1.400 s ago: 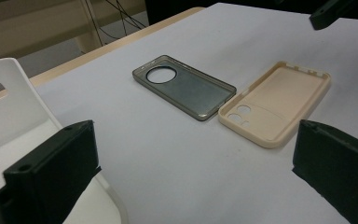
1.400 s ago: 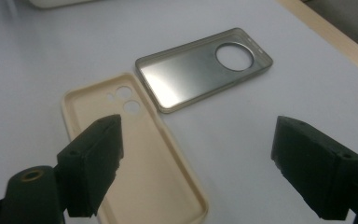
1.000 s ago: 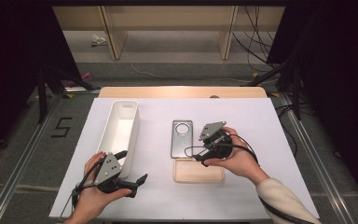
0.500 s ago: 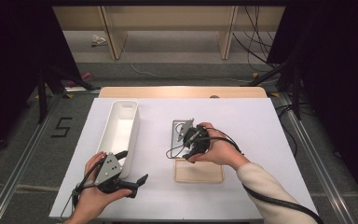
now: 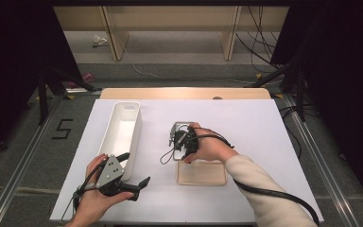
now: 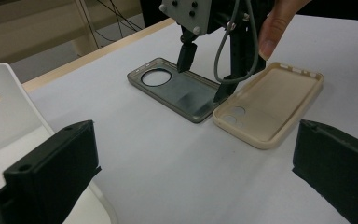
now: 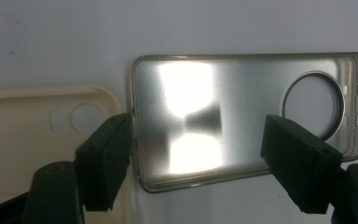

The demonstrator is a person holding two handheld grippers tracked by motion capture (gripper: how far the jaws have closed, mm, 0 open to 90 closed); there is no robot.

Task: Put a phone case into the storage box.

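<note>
Since a second ago, the right gripper point(image 5: 178, 142) has slid from the 3 o'clock side of the shiny grey phone case with a round hole point(image 7: 242, 116) to right above it, and its jaws have just been closing a little. They are wide now, one jaw at the short end next to the cream case and one jaw over the flat inside by the round hole, and I cannot tell if they touch it. That grey case lies flat near the middle of the white table point(image 5: 264, 127). A soft cream phone case point(image 5: 202, 173) lies just beside it at 6 o'clock. The left gripper point(image 5: 137, 185) rests low at 7 o'clock with wide jaws holding nothing. A long white plastic bin point(image 5: 121, 132) sits at 9 o'clock of the grey case.
</note>
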